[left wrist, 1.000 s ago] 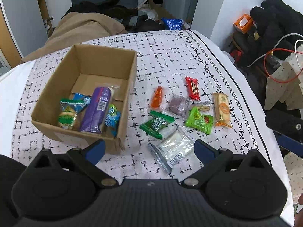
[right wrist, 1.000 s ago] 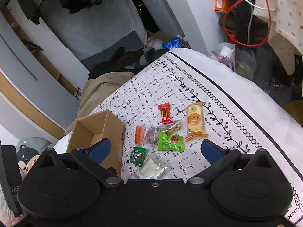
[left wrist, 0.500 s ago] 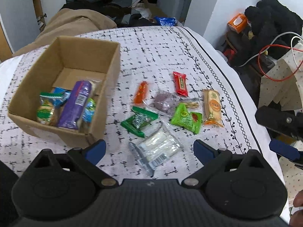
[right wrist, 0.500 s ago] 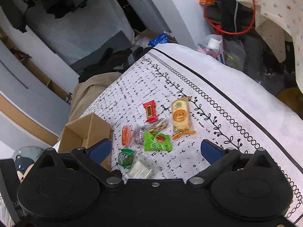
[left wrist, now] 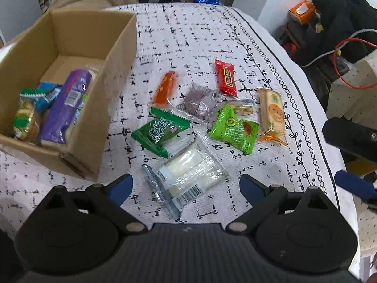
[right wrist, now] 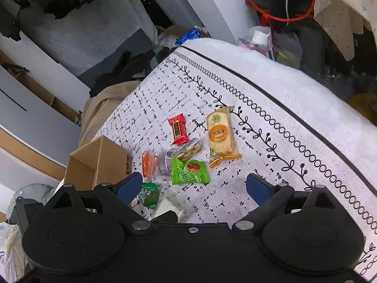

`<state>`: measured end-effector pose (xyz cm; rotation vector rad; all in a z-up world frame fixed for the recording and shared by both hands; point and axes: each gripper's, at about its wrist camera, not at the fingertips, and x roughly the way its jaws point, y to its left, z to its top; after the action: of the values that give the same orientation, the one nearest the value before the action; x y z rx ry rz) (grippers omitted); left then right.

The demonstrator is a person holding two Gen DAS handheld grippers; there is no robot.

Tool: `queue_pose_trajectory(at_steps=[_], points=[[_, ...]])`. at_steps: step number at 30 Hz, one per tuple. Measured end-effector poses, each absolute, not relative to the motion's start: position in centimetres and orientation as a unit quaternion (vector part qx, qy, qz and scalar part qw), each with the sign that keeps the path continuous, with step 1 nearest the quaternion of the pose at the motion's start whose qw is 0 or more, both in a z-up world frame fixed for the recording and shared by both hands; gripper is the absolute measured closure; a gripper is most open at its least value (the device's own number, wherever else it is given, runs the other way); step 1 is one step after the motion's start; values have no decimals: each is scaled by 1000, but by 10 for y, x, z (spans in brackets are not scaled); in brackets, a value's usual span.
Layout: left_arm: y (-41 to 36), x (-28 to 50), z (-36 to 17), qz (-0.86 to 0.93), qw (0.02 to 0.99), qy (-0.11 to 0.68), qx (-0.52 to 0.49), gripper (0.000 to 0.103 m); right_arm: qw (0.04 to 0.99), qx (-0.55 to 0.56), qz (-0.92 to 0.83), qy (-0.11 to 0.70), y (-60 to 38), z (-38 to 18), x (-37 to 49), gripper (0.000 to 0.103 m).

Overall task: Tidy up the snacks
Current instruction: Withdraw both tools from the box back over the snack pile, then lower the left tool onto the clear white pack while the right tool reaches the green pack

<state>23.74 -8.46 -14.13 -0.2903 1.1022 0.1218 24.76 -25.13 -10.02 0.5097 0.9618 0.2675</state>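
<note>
A cardboard box (left wrist: 117,54) on the left holds a purple packet (left wrist: 66,108) and several small snacks. Loose snacks lie on the patterned cloth to its right: a clear white-filled packet (left wrist: 188,172), a dark green packet (left wrist: 160,131), a light green packet (left wrist: 234,129), an orange one (left wrist: 165,90), a red bar (left wrist: 225,77) and a long yellow biscuit pack (left wrist: 272,115). My left gripper (left wrist: 186,187) is open just above the clear packet, which lies between its fingers. My right gripper (right wrist: 194,186) hangs open higher up, over the light green packet (right wrist: 188,172) and near the biscuit pack (right wrist: 220,134).
The cloth-covered table (left wrist: 188,35) curves off to the right, where cables (left wrist: 348,47), black clothing (left wrist: 341,7) and an orange box (left wrist: 301,11) crowd the floor. Beige fabric (right wrist: 103,108) and clutter lie beyond the table's far edge.
My left gripper has moved forward and down toward the clear packet, so the box has slid to the left. The right gripper has drifted over the snacks. Both stay open.
</note>
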Motion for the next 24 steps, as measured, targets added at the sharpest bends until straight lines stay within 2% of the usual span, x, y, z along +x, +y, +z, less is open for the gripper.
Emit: queue_pose_trajectory(at_steps=[10,17,20,21,22,24], points=[[-88,250,-171,75,822,541,-159,6,830,270,121,474,-248,-121,265,13],[-82,249,-178,92,829,526,-163,7,818,287,130,481,-239,-135,277,18],[-80,248,-177,98,832,520,-166,17,815,279,135,489,-230,-141,281,22],[-80,247,-176,98,832,519,-167,26,815,276,137,491,-228,-143,282,23],[-79,247,-175,96,832,519,-171,30,814,274,138,493,-226,-145,283,24],[-77,247,-173,94,830,520,-179,32,814,270,141,494,-222,-148,285,25]])
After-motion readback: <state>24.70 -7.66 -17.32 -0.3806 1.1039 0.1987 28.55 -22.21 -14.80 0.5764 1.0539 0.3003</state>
